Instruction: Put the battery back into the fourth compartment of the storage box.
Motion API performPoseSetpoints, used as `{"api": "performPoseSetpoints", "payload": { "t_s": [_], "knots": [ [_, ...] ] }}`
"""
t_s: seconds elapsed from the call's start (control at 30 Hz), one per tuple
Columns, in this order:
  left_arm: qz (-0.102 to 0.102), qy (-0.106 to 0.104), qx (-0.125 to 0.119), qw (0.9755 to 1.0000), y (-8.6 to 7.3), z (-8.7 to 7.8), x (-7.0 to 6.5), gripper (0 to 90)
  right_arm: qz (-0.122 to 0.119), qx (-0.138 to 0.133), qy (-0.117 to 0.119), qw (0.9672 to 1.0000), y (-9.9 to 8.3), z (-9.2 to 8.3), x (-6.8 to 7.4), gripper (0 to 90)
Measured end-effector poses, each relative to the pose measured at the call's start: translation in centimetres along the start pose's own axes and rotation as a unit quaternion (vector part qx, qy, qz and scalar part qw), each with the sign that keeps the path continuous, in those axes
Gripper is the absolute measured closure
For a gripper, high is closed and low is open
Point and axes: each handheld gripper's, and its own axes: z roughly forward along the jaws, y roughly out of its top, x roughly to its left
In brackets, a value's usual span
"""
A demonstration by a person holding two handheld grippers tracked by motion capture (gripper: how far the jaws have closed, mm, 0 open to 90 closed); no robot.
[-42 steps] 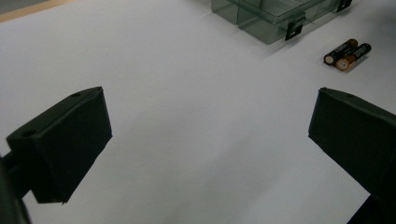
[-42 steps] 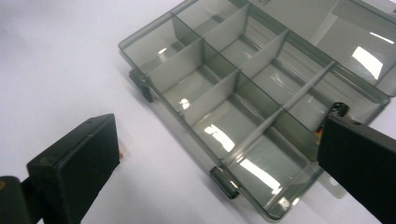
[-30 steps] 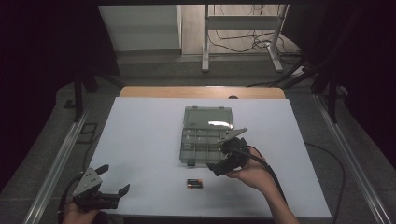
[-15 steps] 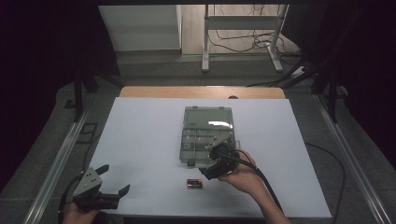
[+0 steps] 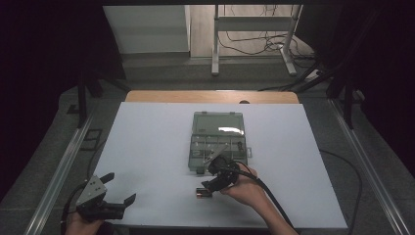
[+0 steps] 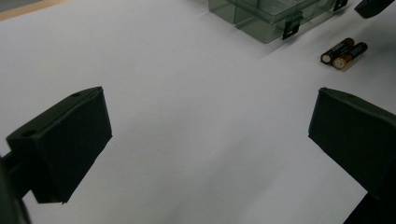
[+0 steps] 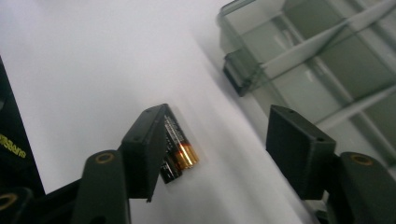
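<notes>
Looking at the table [image 5: 147, 147] first: white top, and the clear box [image 5: 218, 142] sits around the middle, a bit toward the far edge. The two batteries [image 6: 344, 53] lie side by side and touching on the bare top between the box and the near edge, just beside the box's near-left corner.

The right gripper [image 5: 208, 188] hangs right over them, so that's clearly the nearer hand. Its jaws have just been closing and stand roughly half open, nothing pressed between them. In the right gripper view the batteries [image 7: 176, 148] sit just beside the left jaw, partly tucked behind it, not centred in the gap. Their long axis runs about along the jaws' own direction, so I'd guess a small sideways shift is needed before the pads can squeeze across them.

The left gripper [image 5: 105, 198] is parked at the near-left corner, well apart from everything, jaws wide open and empty.

Hard to tell: what's in the box compartments, and whether the left jaw actually touches a battery.
</notes>
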Motion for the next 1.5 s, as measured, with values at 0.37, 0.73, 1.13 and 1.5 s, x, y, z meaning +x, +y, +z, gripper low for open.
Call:
{"api": "performPoseSetpoints", "payload": {
  "t_s": [0.37,0.73,1.13,1.5],
  "knots": [
    [0.002,-0.002,0.001,1.0000,0.0,0.0,0.0,0.2,-0.038,0.029,0.017,0.9987,0.2,1.7,1.0,61.8],
    [-0.001,-0.003,0.001,1.0000,0.0,0.0,0.0,0.2,-0.040,0.041,0.027,0.9980,0.0,3.1,0.9,69.7],
    [-0.003,-0.005,-0.001,1.0000,0.0,0.0,0.1,0.2,-0.033,0.053,0.017,0.9979,-0.1,3.9,0.8,76.2],
    [-0.005,-0.006,0.000,1.0000,0.0,0.0,0.2,0.2,-0.016,0.029,0.017,0.9993,0.1,2.0,0.2,76.2]
  ]
}}
